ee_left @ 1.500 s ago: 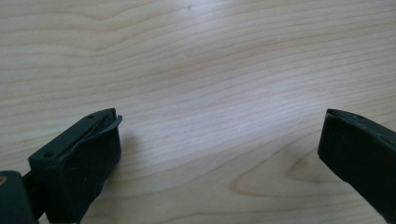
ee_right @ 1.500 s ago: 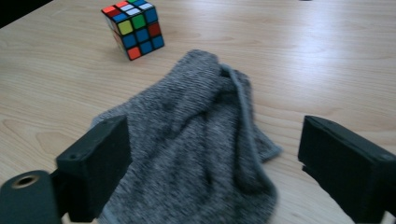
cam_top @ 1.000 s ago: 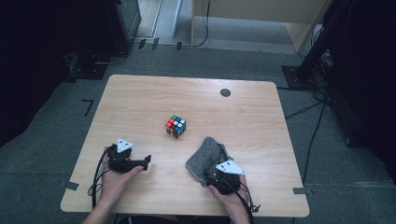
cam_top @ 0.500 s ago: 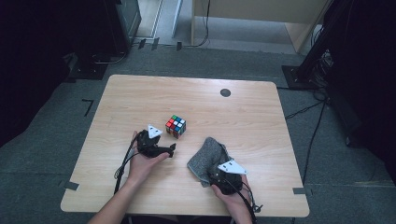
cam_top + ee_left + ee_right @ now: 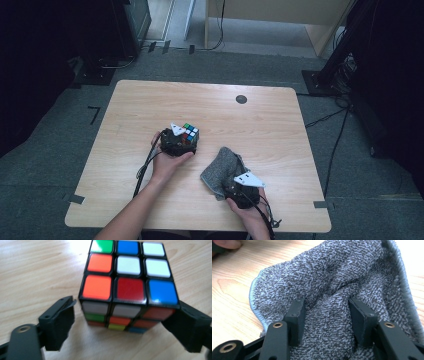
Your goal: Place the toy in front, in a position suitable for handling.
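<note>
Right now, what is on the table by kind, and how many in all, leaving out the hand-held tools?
Puzzle cube: 1
Grey cloth: 1
Black round disc near the table's far edge: 1
Total: 3

The pale rectangular wooden worktop (image 5: pixel 150 105) with a small round black disc (image 5: pixel 241 99) near its far edge stands on grey carpeted floor (image 5: pixel 60 150), where black cables (image 5: pixel 330 117) trail and dark tape marks (image 5: pixel 94 114) lie.
</note>
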The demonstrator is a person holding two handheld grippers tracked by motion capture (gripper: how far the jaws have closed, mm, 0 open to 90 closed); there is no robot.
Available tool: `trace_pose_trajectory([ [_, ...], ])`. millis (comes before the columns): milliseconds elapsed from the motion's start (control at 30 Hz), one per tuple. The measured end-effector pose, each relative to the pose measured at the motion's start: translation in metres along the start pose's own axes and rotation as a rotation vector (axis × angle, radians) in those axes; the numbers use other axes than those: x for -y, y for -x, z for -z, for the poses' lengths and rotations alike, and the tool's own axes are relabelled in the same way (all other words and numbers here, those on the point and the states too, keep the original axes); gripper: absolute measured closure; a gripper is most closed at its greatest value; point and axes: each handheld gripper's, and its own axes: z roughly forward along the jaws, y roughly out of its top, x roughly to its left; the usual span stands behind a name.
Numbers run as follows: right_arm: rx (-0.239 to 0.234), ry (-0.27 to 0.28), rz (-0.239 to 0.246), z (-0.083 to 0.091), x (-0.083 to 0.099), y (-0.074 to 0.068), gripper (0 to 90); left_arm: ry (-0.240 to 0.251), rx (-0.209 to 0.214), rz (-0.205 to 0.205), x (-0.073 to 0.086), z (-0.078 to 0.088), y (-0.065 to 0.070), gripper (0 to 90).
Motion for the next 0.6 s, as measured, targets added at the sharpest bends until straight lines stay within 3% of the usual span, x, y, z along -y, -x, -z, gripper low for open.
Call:
trace_pose_trajectory([
  [200, -0.001, 0.001, 0.002, 0.0001, 0.0003, 0.0002, 50.6, -0.061, -0.046, -0.009, -0.005, -0.0099, 0.0047, 17.1],
  [400, -0.003, 0.002, 0.002, 0.0, 0.0004, 0.0003, 50.2, -0.041, -0.049, -0.038, -0.0075, -0.0115, 0.0055, 29.5],
  [600, 0.002, 0.001, 0.012, -0.0003, 0.0007, -0.0014, 49.0, -0.024, -0.036, -0.087, -0.007, -0.0103, 0.0084, 33.6],
])
